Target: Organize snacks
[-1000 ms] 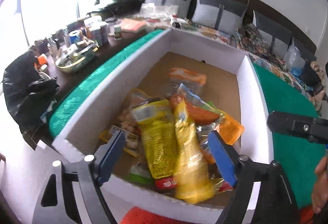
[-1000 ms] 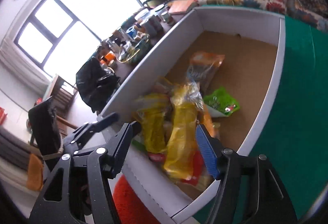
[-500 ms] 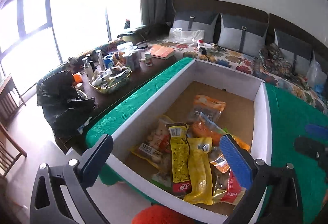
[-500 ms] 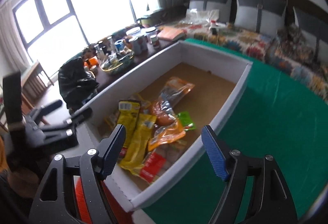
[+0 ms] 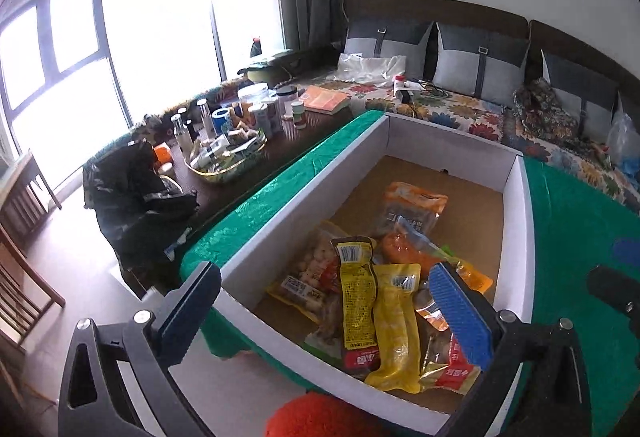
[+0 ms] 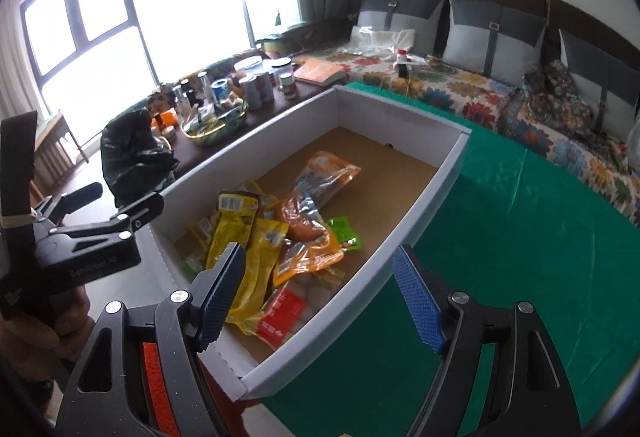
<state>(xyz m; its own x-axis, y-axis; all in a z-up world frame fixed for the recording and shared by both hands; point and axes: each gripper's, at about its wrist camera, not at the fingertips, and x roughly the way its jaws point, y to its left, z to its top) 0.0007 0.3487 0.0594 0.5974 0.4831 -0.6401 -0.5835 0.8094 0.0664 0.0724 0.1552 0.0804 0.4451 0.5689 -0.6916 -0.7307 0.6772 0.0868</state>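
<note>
both tongs empty above the snack box

the left tongs [image 5: 324,313] are hovering with their blue pads wide apart, nothing between them, over the near end of the white-walled cardboard box with a brown floor [image 5: 304,197]. the right tongs [image 6: 320,293] are also standing apart and empty, straddling the box's right wall. both have just been opening.

in my judgement the next pick is best made from the top of the heap: come straight down over one pouch, close on its flat middle rather than a slippery sealed edge, and lift slowly so neighbours are not dragging along.

the box is sitting on the green-covered tabletop [image 6: 520,237]. going left to right, its near end is holding a clear bag of pale round bites [image 5: 308,269], a long yellow pouch with a barcode [image 5: 356,301], a second yellow pouch [image 5: 394,325], an orange packet [image 6: 308,253] and a small green packet [image 6: 344,233]. a larger orange-topped bag [image 5: 412,209] is lying alone further back; the far end is bare.
</note>
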